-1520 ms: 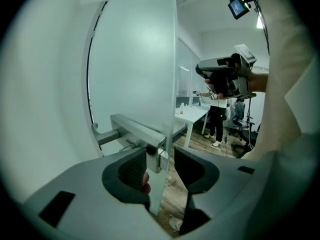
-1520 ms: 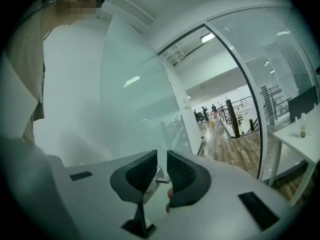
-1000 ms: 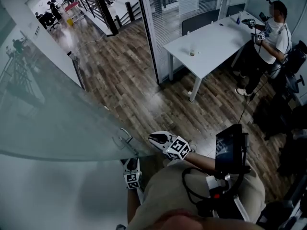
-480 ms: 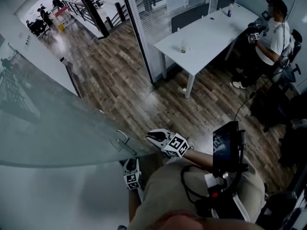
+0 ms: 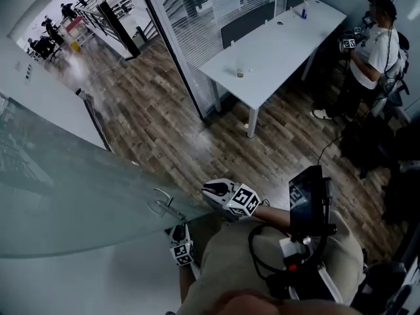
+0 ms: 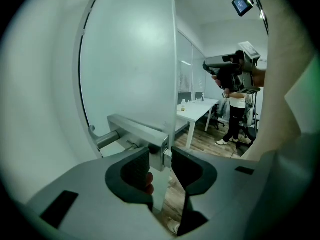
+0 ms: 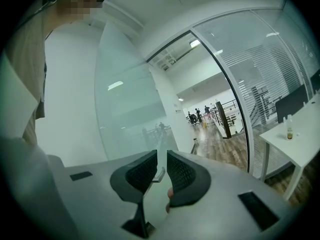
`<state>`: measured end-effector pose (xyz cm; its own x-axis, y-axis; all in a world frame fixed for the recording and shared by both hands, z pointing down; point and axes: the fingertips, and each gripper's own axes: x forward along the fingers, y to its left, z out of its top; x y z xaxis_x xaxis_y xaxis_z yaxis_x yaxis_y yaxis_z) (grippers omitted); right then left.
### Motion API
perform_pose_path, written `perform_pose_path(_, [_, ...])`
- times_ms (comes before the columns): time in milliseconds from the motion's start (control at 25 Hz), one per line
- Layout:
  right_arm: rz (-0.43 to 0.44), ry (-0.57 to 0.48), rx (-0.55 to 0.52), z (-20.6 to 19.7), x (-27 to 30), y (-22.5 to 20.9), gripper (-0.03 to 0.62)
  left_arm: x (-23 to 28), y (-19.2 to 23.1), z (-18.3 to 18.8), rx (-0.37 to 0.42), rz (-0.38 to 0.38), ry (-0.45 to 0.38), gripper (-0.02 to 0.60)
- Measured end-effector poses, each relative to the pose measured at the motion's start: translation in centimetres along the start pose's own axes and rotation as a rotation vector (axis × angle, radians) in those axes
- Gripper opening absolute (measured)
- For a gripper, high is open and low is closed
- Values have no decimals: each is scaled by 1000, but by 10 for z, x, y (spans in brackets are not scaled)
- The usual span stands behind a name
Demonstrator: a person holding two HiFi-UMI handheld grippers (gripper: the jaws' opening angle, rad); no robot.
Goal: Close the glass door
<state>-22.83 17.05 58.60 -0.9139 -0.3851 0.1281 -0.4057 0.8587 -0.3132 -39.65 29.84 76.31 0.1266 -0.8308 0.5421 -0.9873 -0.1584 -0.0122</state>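
The frosted glass door (image 5: 79,195) fills the left of the head view, and its metal handle (image 5: 165,205) sits near the free edge. Just below the handle, my left gripper (image 5: 176,230) reaches in. In the left gripper view its jaws (image 6: 161,171) are shut on the handle's mounting plate (image 6: 137,131) at the door's edge. My right gripper (image 5: 209,190) meets the same edge from the room side. In the right gripper view the thin edge of the door (image 7: 161,154) runs between the pads, and the right gripper (image 7: 161,173) is shut on it.
A white table (image 5: 262,44) with a small bottle stands beyond the doorway, and a person (image 5: 371,51) with grippers stands at its right end. A fixed glass partition with blinds (image 5: 197,5) runs behind. A screen (image 5: 308,199) hangs on my chest rig. Several people are far down the corridor (image 5: 46,41).
The door leaf has swung, its far end now lower left in the head view. Both grippers have travelled with its edge, still closed on it.
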Motion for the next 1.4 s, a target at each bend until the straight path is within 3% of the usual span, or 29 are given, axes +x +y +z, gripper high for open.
perform_pose_path(320, [21,-13,-3,20,-15,-44,67,23,-19,23,-74,64,14,147])
perform_pose_path(600, [39,-29,-10,28,-28,-72,66,44,-32,47,-71,90,10,147])
perform_pose_path(1400, [-23,-58,-23,50,-97,-165,66,115,-63,88,-89,136,-5,147])
